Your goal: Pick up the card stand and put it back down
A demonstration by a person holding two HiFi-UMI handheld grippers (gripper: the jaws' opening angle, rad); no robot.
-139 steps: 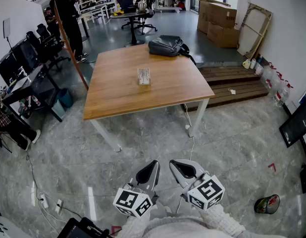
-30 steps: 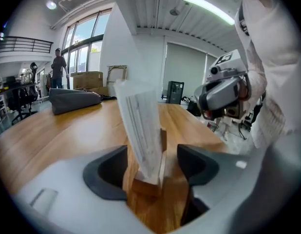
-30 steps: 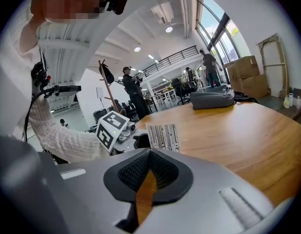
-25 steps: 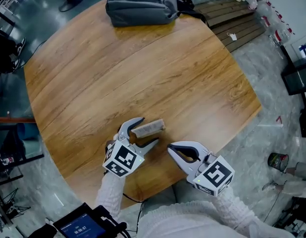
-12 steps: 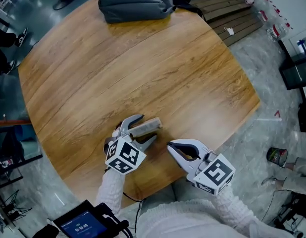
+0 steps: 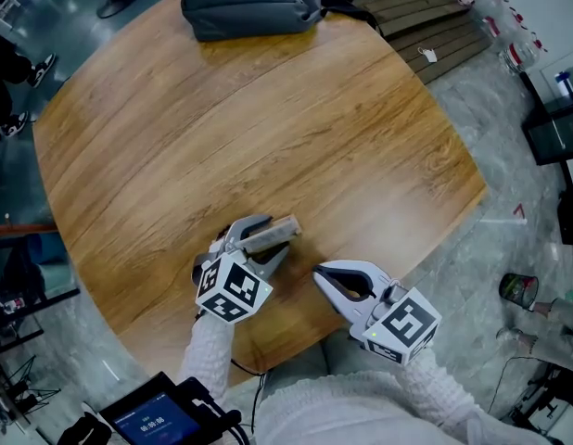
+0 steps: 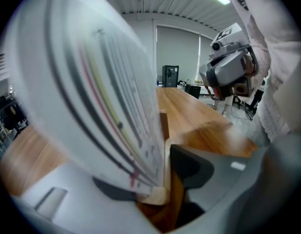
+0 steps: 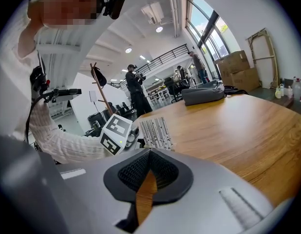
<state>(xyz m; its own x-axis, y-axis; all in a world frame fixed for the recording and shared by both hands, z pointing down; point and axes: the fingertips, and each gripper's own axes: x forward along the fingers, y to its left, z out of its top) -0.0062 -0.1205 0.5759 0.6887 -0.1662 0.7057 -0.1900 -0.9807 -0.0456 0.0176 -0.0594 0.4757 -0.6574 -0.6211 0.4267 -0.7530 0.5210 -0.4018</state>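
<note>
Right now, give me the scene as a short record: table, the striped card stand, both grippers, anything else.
surface: light brown wooden table
target: card stand, striped white card on wooden base, near front edge
left gripper: jaws just closed further, gripping the stand's base
right gripper: shut, empty, beside the stand
other: grey bag at far edge

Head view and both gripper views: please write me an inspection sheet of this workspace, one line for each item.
Surface: wooden table, no spill or damage seen.
Job's things: card stand close to the table's near edge.
Clutter: grey bag at the table's far edge.
Grippers: left claw has just been closing, and its pads now press on the card stand; right claw is shut and empty, beside it.
Cables: thin dark cable by the left sleeve.
Surroundings: wooden steps, cardboard boxes, and a standing person beyond the table.
</note>
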